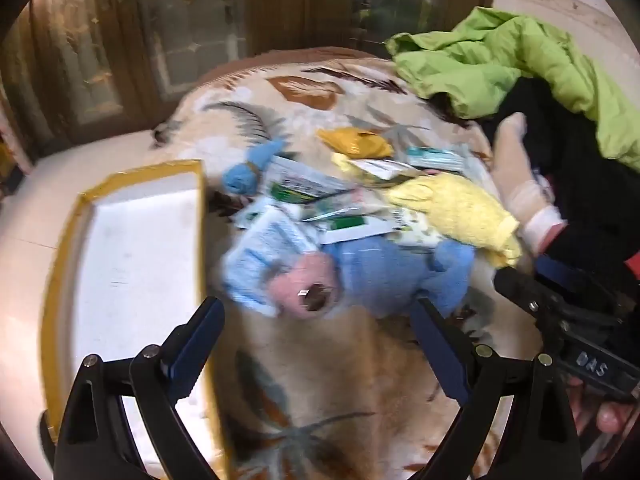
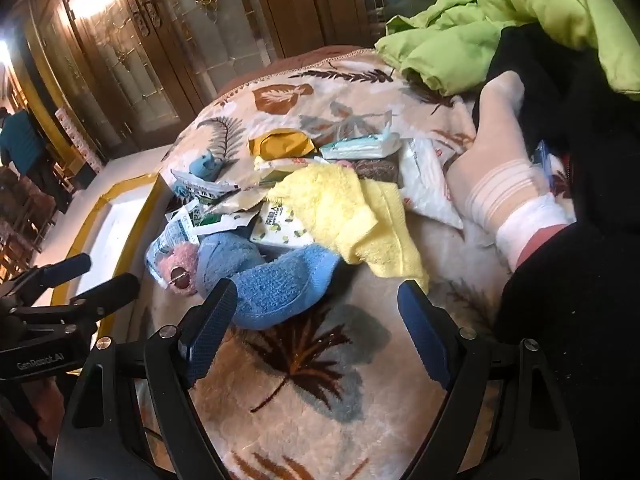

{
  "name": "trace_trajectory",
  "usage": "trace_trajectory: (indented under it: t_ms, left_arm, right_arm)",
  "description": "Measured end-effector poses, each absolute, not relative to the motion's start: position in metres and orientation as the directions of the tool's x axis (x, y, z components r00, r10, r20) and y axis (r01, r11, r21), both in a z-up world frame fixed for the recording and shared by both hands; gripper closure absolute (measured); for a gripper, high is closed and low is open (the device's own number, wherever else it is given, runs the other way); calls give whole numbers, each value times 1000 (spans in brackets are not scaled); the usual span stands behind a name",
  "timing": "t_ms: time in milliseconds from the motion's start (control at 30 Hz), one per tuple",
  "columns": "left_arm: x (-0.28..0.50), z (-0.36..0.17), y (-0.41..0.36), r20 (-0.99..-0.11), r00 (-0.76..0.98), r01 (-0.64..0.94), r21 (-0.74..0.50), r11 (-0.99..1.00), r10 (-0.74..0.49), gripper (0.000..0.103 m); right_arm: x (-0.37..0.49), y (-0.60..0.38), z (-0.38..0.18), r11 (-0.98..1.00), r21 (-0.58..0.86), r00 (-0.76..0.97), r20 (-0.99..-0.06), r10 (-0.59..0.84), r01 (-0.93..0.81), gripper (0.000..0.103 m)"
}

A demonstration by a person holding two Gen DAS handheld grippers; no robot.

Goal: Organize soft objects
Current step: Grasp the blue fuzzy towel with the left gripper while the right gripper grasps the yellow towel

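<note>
A heap of soft things and packets lies on a leaf-patterned blanket [image 2: 304, 392]. A fluffy blue sock [image 1: 392, 276] [image 2: 280, 288] lies nearest, with a pink fluffy item [image 1: 304, 288] [image 2: 180, 264] at its left. A yellow towel [image 1: 460, 212] [image 2: 344, 212] lies behind it. A small blue knitted piece [image 1: 248, 168] [image 2: 206, 166] lies at the far left of the heap. My left gripper [image 1: 316, 344] is open and empty just in front of the pink item. My right gripper [image 2: 316, 332] is open and empty in front of the blue sock.
A white tray with a yellow rim [image 1: 132, 248] [image 2: 116, 216] stands left of the heap. Tissue packs and sachets [image 2: 360, 146] lie among the cloths. A person's socked foot [image 2: 496, 160] and black clothing are at the right, a green jacket [image 2: 520, 20] behind.
</note>
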State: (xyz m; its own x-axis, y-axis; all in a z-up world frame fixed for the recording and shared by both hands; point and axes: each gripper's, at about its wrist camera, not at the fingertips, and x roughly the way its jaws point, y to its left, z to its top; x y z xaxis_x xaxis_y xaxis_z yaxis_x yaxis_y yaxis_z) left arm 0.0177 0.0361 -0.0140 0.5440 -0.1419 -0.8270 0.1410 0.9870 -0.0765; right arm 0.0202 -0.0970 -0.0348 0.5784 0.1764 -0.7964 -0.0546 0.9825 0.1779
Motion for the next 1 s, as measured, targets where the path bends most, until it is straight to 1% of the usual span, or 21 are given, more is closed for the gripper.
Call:
trace_trajectory:
  t_ms: [200,300,467,533,767,900,933,967,1000]
  left_arm:
    - [28,-20,11,-846,505,122,-124,985,-170,9]
    - [33,-23,-4,-855,494,92,-127,988,-156,9]
    - [44,-34,-22,-879,460,19,-133,991,-127,9]
    - [49,-39,-26,-885,444,-5,-160,987,-141,9]
    - [67,-60,-31,-916,379,-108,-181,978,-128,9]
    - [75,-69,-30,-924,357,-155,-200,967,-134,9]
    - [77,-71,-31,-927,352,-157,-197,968,-132,9]
    - [79,-72,-33,-928,350,-154,-191,970,-128,9]
    - [81,-74,-35,-930,344,-147,-187,971,-127,9]
  right_arm:
    - [29,-143,-16,985,168,611,-783,112,35,20]
    - [36,-158,-12,983,175,613,-783,105,55,20]
    - [61,-158,-17,989,146,573,-810,126,-11,20]
    - [68,-156,-21,989,142,565,-814,134,-30,19]
    - [99,-148,-33,973,200,478,-847,232,-119,19]
    - [113,-137,-44,973,152,424,-880,214,-174,19]
    - [116,-134,-48,973,136,403,-893,202,-186,21]
    - [119,-132,-51,972,132,384,-901,200,-194,25]
    - [120,-132,-54,969,144,367,-906,210,-198,39]
